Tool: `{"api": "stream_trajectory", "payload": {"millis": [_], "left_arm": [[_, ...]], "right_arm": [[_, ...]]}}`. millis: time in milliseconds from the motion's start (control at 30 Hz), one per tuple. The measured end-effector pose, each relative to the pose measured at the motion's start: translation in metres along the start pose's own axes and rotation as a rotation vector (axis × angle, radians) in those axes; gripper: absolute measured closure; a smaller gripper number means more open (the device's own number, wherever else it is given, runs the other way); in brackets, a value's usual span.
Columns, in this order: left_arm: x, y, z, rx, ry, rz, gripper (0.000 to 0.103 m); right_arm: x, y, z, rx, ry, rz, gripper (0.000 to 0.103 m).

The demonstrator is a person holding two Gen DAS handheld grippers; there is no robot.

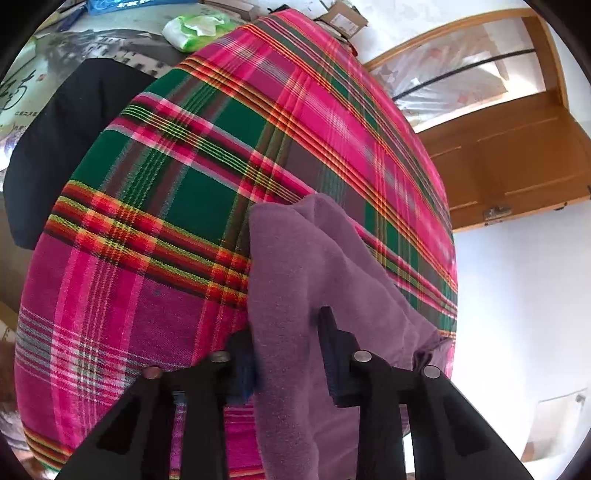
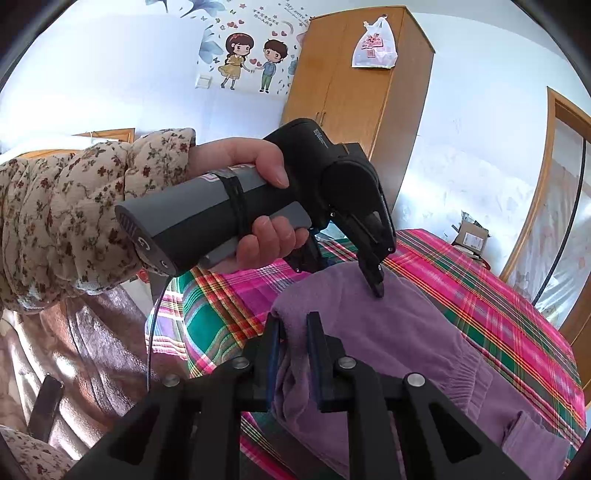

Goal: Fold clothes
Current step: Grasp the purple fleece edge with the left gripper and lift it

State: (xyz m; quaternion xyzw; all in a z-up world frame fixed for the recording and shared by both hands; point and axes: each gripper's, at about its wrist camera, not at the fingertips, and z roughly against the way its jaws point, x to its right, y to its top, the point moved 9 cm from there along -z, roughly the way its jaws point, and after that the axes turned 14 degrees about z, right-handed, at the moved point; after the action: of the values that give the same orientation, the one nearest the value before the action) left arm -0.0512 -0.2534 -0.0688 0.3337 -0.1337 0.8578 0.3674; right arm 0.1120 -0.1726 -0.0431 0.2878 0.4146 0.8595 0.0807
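plaid sheet (image 1: 155, 229) | both hand-held grippers clamp purple garment (image 2: 406, 332) (lower part cut off)

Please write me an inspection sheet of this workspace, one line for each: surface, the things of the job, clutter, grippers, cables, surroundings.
Surface: plaid cloth in pink, green and red covers the table.
Job's things: purple garment lies on the plaid cloth, partly folded.
Clutter: black cloth, green and white packet and cardboard box at the far side.
Grippers: left gripper shut on a fold of the purple garment; right gripper shut on its edge. A hand in a floral sleeve holds the left one.
Cables: thin cable hangs below the left gripper's handle.
Surroundings: wooden wardrobe with a plastic bag, wall sticker, wooden door.
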Motion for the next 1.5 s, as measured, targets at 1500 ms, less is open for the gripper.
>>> {"api": "stream_trajectory", "payload": {"millis": [1500], "left_arm": [[0.202, -0.08, 0.03, 0.109, -0.073, -0.263, 0.086]], "right_arm": [[0.133, -0.022, 0.156, 0.242, 0.016, -0.539, 0.089]]}}
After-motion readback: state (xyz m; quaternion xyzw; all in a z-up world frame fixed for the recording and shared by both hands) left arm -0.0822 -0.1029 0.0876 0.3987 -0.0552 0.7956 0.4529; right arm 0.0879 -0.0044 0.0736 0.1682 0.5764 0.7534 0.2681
